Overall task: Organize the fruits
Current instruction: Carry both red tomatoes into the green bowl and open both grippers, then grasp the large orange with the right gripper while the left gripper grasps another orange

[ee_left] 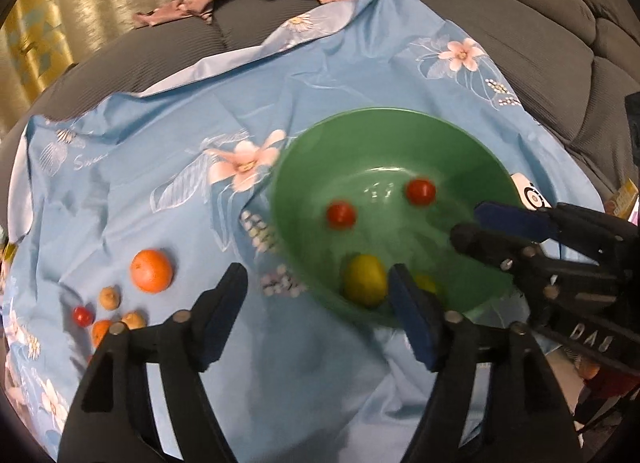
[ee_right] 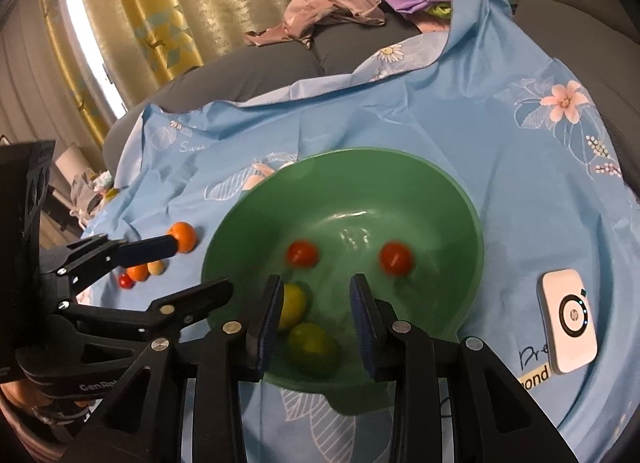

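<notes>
Inside the green bowl [ee_right: 460, 199] lie two tomatoes [ee_right: 303, 253].

**Four fruits in the bowl**

We see the green bowl [ee_right: 452, 215] at frame centre holding two tomatoes [ee_right: 303, 253] and two limes [ee_right: 313, 347]. Our right gripper [ee_right: 316, 327] hangs over its near rim, jaws parted and empty. An orange [ee_right: 185, 235] lies left; a white device [ee_right: 570, 319] lies right.
</notes>
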The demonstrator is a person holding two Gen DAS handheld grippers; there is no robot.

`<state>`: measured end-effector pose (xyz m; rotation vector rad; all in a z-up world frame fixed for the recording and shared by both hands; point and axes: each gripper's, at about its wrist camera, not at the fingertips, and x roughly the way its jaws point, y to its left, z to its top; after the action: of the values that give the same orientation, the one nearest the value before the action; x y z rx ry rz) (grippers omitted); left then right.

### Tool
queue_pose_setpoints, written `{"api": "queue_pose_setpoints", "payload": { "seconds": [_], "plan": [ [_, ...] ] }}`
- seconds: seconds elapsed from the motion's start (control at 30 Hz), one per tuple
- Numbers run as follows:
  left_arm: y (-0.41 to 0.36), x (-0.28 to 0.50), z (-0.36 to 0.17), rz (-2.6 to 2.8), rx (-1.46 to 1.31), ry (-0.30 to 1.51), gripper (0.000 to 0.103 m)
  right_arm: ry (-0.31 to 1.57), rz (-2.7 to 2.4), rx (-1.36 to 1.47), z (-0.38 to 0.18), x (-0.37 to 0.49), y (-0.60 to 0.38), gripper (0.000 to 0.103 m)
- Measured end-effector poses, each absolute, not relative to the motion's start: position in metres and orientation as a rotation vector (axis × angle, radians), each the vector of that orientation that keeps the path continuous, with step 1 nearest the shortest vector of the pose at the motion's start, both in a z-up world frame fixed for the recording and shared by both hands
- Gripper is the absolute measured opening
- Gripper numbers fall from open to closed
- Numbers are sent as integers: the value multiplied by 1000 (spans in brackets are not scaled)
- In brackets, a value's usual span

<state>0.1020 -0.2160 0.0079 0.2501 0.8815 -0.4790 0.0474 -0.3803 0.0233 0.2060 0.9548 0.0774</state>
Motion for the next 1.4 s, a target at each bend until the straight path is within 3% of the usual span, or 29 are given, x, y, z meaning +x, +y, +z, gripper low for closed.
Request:
{"api": "queue_pose_setpoints", "payload": {
  "seconds": [0.13, 0.7, 1.4],
  "plan": [
    [-188, 90, 0, -434, 211, 920, 84, 941, 96, 213, 28, 39, -377, 35],
    [-19, 17, -39, -133, -10, 1048, 84, 977, 306, 125, 31, 20, -301, 35],
    [33, 15, -50, -167, -167, 996, 84, 1101, 433, 18, -2, 41, -223, 35]
  ]
}}
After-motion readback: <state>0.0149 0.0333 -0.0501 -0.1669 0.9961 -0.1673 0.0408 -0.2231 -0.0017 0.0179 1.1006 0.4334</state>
